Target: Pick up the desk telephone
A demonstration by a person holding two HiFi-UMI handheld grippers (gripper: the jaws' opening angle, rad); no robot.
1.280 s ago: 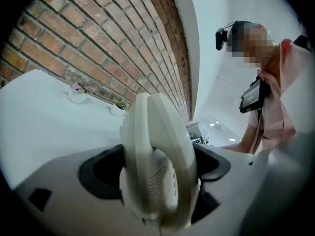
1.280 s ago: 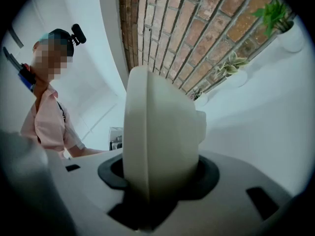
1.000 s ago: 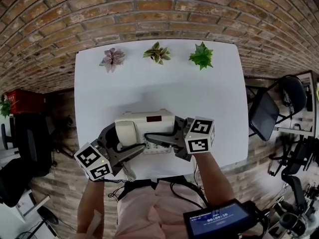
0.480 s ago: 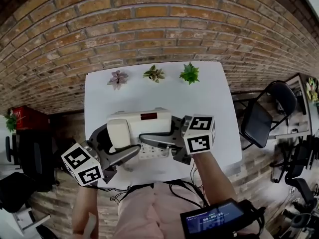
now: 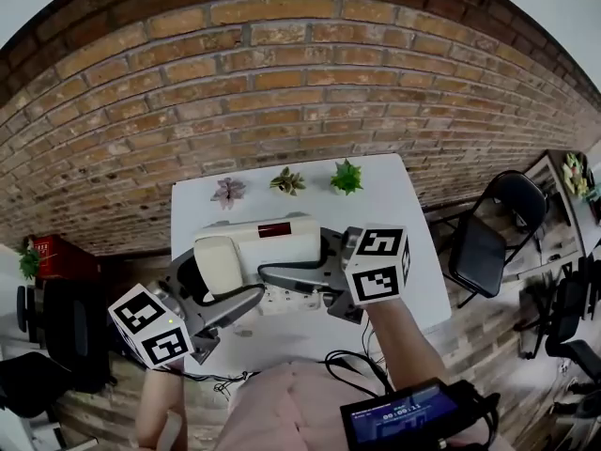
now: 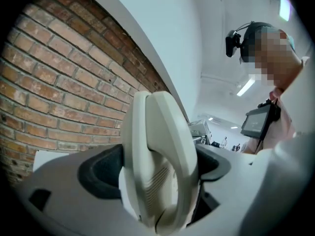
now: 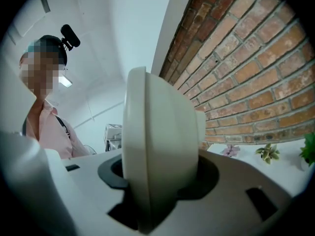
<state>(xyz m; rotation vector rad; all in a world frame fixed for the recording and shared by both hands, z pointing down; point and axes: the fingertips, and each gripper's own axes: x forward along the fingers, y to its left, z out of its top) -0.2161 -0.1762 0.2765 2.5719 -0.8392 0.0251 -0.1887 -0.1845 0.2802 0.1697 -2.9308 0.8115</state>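
Observation:
A cream desk telephone (image 5: 255,250), with its handset on the left and a dark display strip on top, hangs in the air above the white table (image 5: 413,285). My left gripper (image 5: 221,287) is shut on its handset end and my right gripper (image 5: 302,276) on its right end. In the left gripper view the handset side (image 6: 156,166) fills the space between the dark pads (image 6: 101,173). In the right gripper view the phone's rounded edge (image 7: 157,146) sits clamped the same way. Cords (image 5: 349,360) trail below the phone.
Three small potted plants (image 5: 287,180) line the table's far edge against a brick wall (image 5: 282,83). A black chair (image 5: 484,238) stands to the right, and a red crate (image 5: 54,252) sits on the floor to the left. A screen device (image 5: 404,416) hangs at the person's chest.
Both grippers have risen together with the telephone held between them. The table now lies farther below, and more of the brick wall is in view.

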